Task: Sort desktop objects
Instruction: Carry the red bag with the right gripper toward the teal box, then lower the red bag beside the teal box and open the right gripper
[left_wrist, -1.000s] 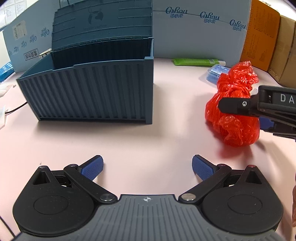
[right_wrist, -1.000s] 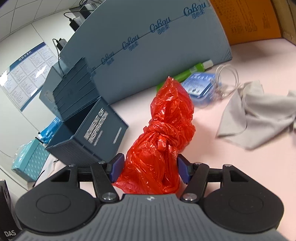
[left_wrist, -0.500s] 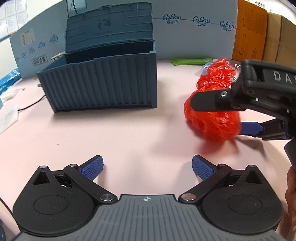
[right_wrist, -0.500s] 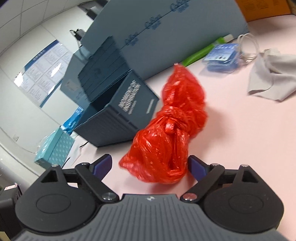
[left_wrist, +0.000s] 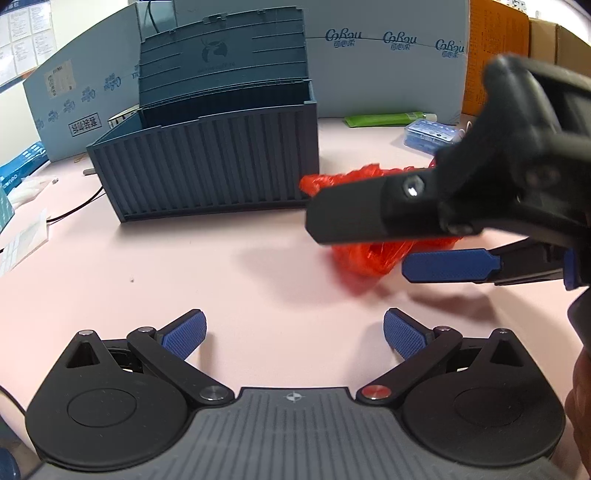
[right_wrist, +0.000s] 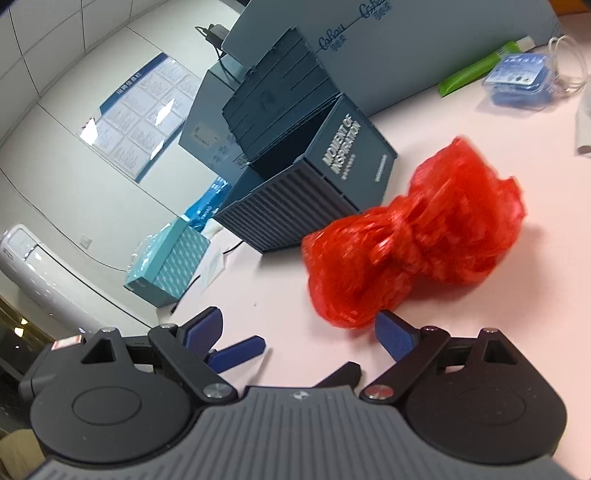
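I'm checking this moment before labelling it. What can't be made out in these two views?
- Inside of the blue container box: left wrist view, hidden by its front wall; right wrist view, by its raised lid.
- Red plastic bag: contents hidden by knotted plastic; motion-blurred. In the left wrist view the right gripper covers its middle.
- Blue packet: print too small.

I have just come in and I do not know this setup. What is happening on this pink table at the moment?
A person holds a claw in each hand and is sorting desk items. The right claw is open, and the knotted red plastic bag lies on the pink table just ahead of it, beside the dark blue container-style storage box; its pads do not press the bag. The left claw is open and empty, hovering low nearby. A green tube and a blue packet lie further back.
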